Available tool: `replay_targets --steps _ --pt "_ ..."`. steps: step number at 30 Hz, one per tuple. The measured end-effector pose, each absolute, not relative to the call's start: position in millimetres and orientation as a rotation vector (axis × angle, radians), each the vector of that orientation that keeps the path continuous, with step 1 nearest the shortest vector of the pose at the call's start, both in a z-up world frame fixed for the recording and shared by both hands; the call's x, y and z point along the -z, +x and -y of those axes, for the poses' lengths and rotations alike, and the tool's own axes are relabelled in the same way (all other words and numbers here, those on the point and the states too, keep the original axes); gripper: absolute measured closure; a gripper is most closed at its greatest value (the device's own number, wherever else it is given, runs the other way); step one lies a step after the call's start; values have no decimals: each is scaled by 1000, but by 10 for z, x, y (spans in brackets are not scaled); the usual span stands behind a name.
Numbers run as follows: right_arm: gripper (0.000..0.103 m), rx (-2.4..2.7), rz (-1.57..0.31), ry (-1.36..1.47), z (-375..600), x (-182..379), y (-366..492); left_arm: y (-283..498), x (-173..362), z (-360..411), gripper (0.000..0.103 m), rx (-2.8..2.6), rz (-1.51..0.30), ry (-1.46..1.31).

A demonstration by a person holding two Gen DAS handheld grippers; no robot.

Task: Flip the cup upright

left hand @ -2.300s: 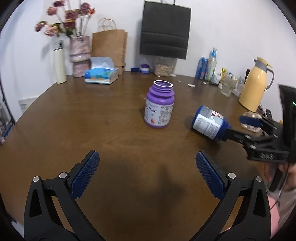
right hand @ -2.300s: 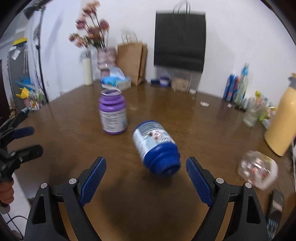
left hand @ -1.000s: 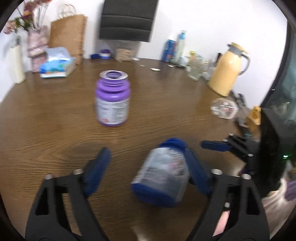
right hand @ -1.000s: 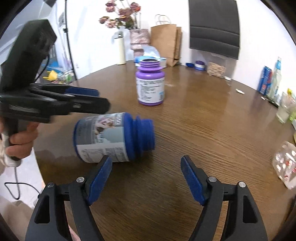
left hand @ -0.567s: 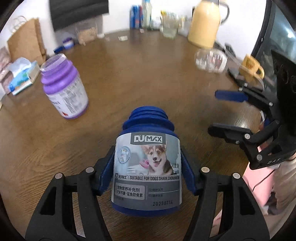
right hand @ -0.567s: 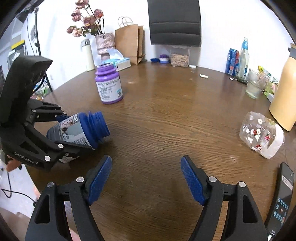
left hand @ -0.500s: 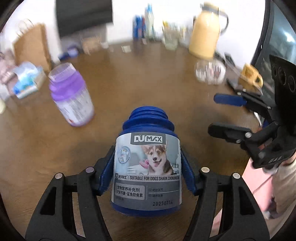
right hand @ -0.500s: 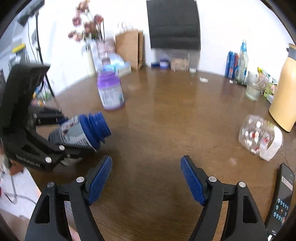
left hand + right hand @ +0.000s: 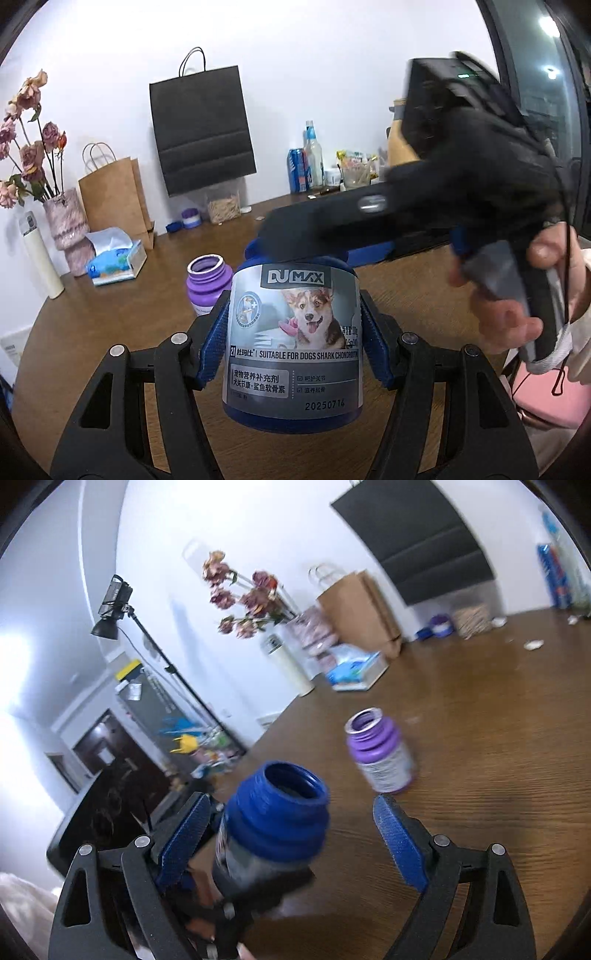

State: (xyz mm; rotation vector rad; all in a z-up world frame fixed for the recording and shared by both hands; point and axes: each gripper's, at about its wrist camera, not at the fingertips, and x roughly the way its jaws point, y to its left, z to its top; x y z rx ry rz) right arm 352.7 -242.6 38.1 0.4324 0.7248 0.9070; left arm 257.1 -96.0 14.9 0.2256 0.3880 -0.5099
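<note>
**Inspector A:** The item under task is the blue jar [image 9: 293, 339], a wide-mouthed container with a grey label showing a dog. It stands upright in the left wrist view, label facing the camera, its open threaded neck uppermost as the right wrist view shows. The left gripper [image 9: 293, 345] is clamped on it, one blue pad against each side of the labelled body. The jar sits above the table [image 9: 122, 306]; whether its base touches the wood cannot be told.

**Inspector B:** And the right gripper [image 9: 295, 843]?

**Inspector A:** Its two blue pads stand wide apart. The jar's neck lies between them, nearer the left-hand pad; contact with that pad cannot be confirmed because of blur. In the left wrist view the tool's black body reaches over the top of the jar, and a hand [image 9: 517, 295] grips its handle at the right.

**Inspector B:** Surroundings?

**Inspector A:** A purple jar [image 9: 207, 282] stands upright and open just behind the blue one, apart from it. Further back on the left lies a tissue box [image 9: 117, 261], beside a pink vase [image 9: 70, 230] of dried flowers and a white bottle [image 9: 40, 258]. A brown paper bag [image 9: 112, 199] stands at the wall, and a black paper bag [image 9: 201, 131] hangs above it.
</note>
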Motion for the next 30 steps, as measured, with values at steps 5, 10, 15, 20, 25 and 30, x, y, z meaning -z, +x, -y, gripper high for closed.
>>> replay_targets --steps 5,10,15,20,25,30 --pt "38 -957 -750 481 2254 -339 3588 2595 -145 852 43 502 -380 202" --pt "48 -922 -713 378 2139 -437 3516 2656 -128 781 42 518 -409 159" --pt "49 -854 -642 154 1949 -585 3420 2715 -164 669 39 533 -423 106" --pt "49 -828 -548 -66 1657 -754 3338 2867 -227 501 25 512 -423 61" --pt "49 -841 -456 -221 1382 -914 3410 3072 -341 285 23 451 -351 67" --pt "49 -879 -431 -275 1151 -970 3679 3288 -420 190 42 421 -301 94"
